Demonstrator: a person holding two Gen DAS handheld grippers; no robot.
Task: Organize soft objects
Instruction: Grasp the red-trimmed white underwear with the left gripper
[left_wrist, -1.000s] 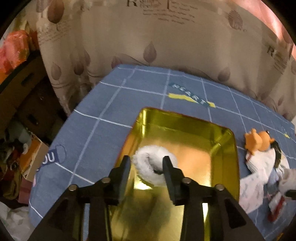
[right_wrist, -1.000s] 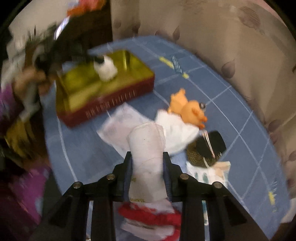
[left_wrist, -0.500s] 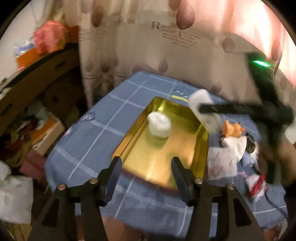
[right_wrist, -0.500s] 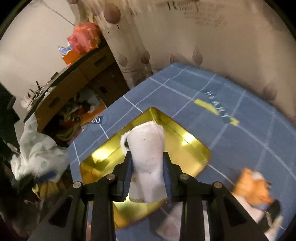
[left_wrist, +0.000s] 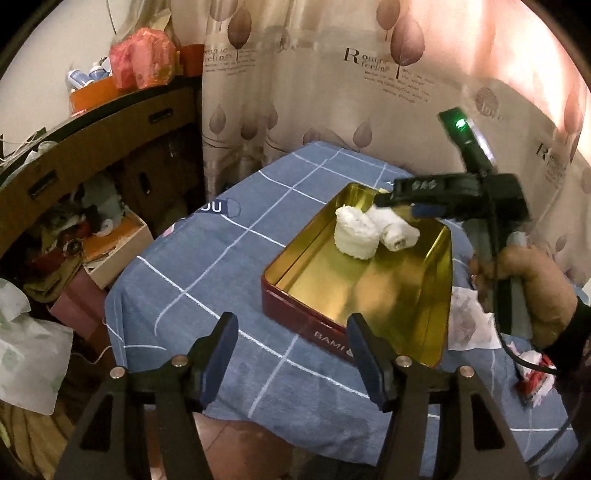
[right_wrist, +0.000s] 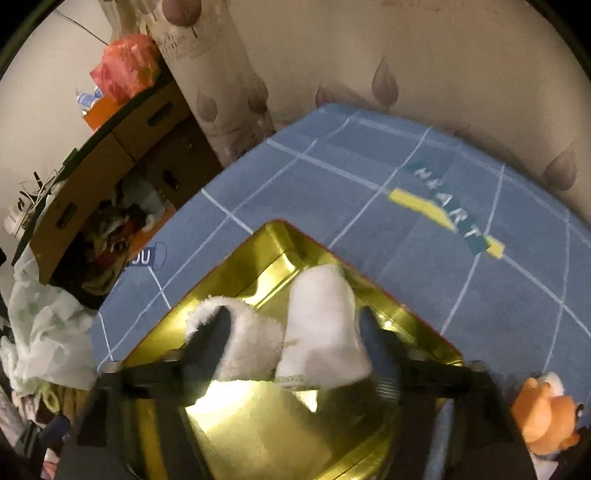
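Note:
A gold tin with red sides (left_wrist: 373, 291) stands on the blue checked tablecloth (left_wrist: 229, 266). In its far corner lie a fluffy white rolled cloth (left_wrist: 354, 236) and a smooth white rolled cloth (left_wrist: 397, 230), side by side. My left gripper (left_wrist: 290, 343) is open and empty, held back above the table's near edge. My right gripper (right_wrist: 295, 332) is over the tin's far corner with its jaws spread; both rolls, the fluffy one (right_wrist: 243, 339) and the smooth one (right_wrist: 321, 328), sit between its fingers.
An orange plush toy (right_wrist: 546, 421) and white cloths (left_wrist: 469, 325) lie on the table right of the tin. A leaf-print curtain (left_wrist: 332, 81) hangs behind the table. Cardboard boxes (left_wrist: 92, 147) and clutter stand at the left.
My right gripper carried the smooth roll down into the tin beside the fluffy roll and spread its jaws. My left gripper drew further back from the tin.

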